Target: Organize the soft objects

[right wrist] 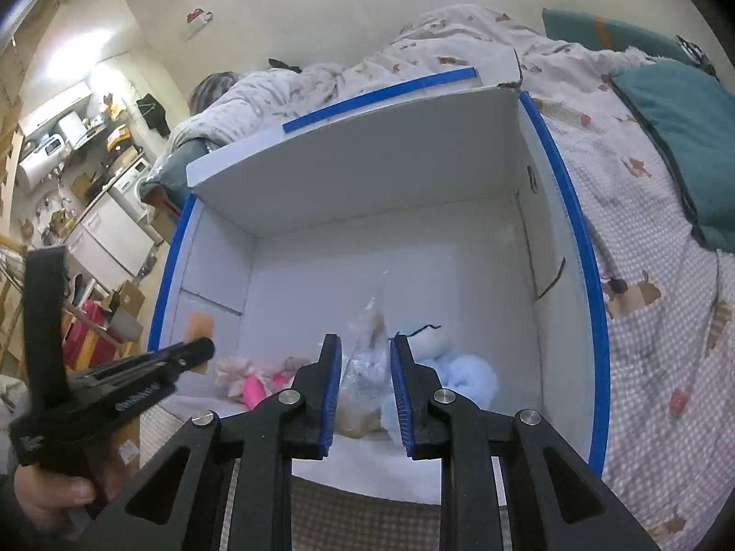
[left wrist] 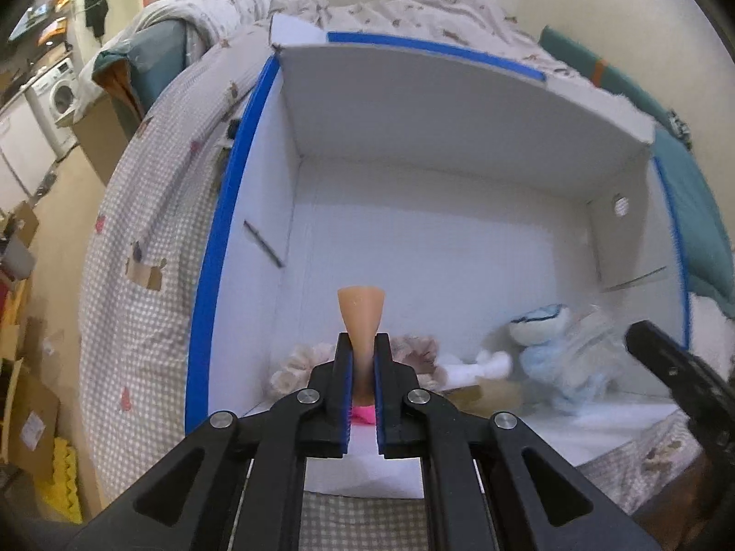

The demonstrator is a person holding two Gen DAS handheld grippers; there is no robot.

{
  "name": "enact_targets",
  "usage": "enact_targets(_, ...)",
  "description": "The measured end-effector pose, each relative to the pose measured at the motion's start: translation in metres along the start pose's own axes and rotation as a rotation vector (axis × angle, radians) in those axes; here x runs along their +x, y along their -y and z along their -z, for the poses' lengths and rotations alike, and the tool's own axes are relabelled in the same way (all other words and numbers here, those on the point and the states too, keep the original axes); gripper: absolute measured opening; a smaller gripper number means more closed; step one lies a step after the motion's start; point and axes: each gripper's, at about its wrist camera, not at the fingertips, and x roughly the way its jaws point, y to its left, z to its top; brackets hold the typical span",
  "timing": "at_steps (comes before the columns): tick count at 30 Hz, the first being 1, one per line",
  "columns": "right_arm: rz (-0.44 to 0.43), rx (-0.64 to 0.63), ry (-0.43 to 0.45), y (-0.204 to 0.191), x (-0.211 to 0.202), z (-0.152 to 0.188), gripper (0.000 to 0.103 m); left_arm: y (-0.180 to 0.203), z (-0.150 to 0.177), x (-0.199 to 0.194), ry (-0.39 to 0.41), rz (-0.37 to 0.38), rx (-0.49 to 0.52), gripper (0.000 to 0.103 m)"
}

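My left gripper (left wrist: 363, 358) pinches the peach doll leg (left wrist: 361, 317) over the box (left wrist: 239, 211) for drop-in; right gripper (right wrist: 366, 362) hangs open, empty.

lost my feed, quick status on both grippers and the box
Left gripper shut on peach flared piece above white box. Right gripper open, empty. Blue plush, pink toy already inside. Nothing blocking.

Black tongs (left wrist: 363, 358), blue pads (right wrist: 331, 395), silver screws (left wrist: 308, 396).

Home bedroom, quilted bed (right wrist: 643, 211), washing machine (left wrist: 62, 94) beyond
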Motion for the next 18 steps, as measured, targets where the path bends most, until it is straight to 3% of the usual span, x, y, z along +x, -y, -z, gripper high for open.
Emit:
enact_targets(2,-0.003,0.021,-0.016,0.007,0.000,0.000,0.031,0.000,0.003,0.002,-0.008,-0.001,-0.003,0.015)
enact_targets(3,-0.004,0.028,-0.028,0.009,-0.001,-0.002,0.054,-0.002,0.004,0.002,-0.012,0.003,-0.008,0.023)
enact_targets(4,-0.001,0.034,-0.033,0.009,0.001,-0.003,0.084,-0.003,0.005,0.001,-0.016,-0.005,-0.015,0.028)
enact_targets(5,-0.002,0.048,-0.022,0.010,0.000,-0.003,0.090,-0.004,0.006,0.000,-0.018,-0.016,-0.020,0.039)
enact_targets(6,-0.003,0.062,-0.001,0.012,-0.003,-0.003,0.093,-0.004,0.007,-0.002,-0.014,-0.019,-0.023,0.049)
enact_targets(7,-0.002,0.072,0.010,0.014,-0.005,-0.004,0.094,-0.005,0.008,-0.006,-0.002,-0.020,-0.024,0.052)
enact_targets(10,0.014,0.076,0.017,0.015,-0.007,-0.006,0.103,-0.007,0.008,-0.019,0.029,-0.028,-0.011,0.054)
enact_targets(17,0.041,0.043,0.171,0.007,-0.044,-0.004,0.103,-0.021,0.013,-0.063,0.137,-0.042,-0.021,0.055)
enact_targets(18,0.039,0.041,0.187,0.006,-0.051,-0.004,0.103,-0.025,0.015,-0.070,0.152,-0.042,-0.026,0.063)
